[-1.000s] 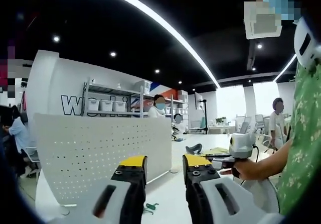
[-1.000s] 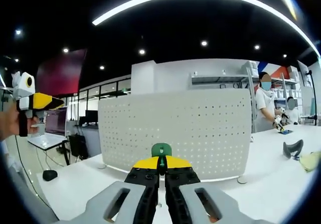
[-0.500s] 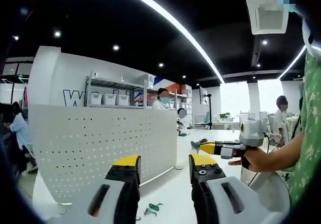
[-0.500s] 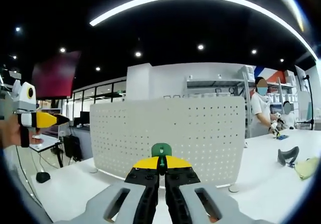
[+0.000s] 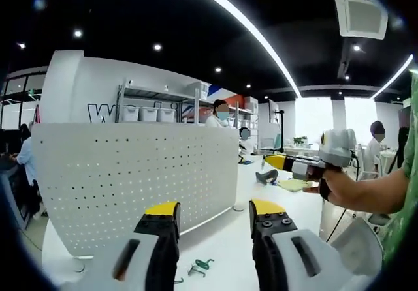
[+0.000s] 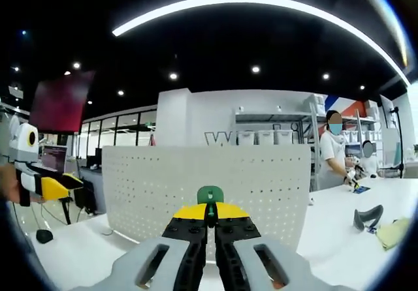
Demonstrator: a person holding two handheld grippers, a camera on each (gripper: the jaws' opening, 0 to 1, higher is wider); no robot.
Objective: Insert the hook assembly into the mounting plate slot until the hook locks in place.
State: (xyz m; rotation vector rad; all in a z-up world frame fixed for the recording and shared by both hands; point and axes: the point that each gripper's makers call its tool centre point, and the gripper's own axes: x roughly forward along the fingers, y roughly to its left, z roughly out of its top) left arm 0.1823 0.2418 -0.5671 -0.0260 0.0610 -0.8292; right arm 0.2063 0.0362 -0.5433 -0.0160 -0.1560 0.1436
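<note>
**Fingers shut on one green hook, board waits ahead**

Fingers (image 6: 210, 220) of my right gripper (image 6: 210, 214) are pressed together on a small green hook (image 6: 210, 195). Its round top pokes up just past the yellow tips. My left gripper (image 5: 214, 216) has its two jaws wide apart and holds nothing.

I think the hook is light and hard, like plastic. It is tiny, so it could twist or slip if I push crookedly. I am pinching it low down, and that seems a good place, because the top stays free to go into a hole.

Just past my left jaws, on the white table (image 5: 222, 239), lie more little green hooks (image 5: 199, 266). I count two there, maybe three; they are too small to be sure. So that makes one hook in my grip and a few loose ones.

Farther on stands one big white board with holes (image 6: 215, 190), upright on the table. It looks stiff and flat. It has lots of holes in rows, too many to count. My hook is in front of it and not touching it yet.

Behind the board I see shelves with bins (image 5: 147, 113) and some people.
</note>
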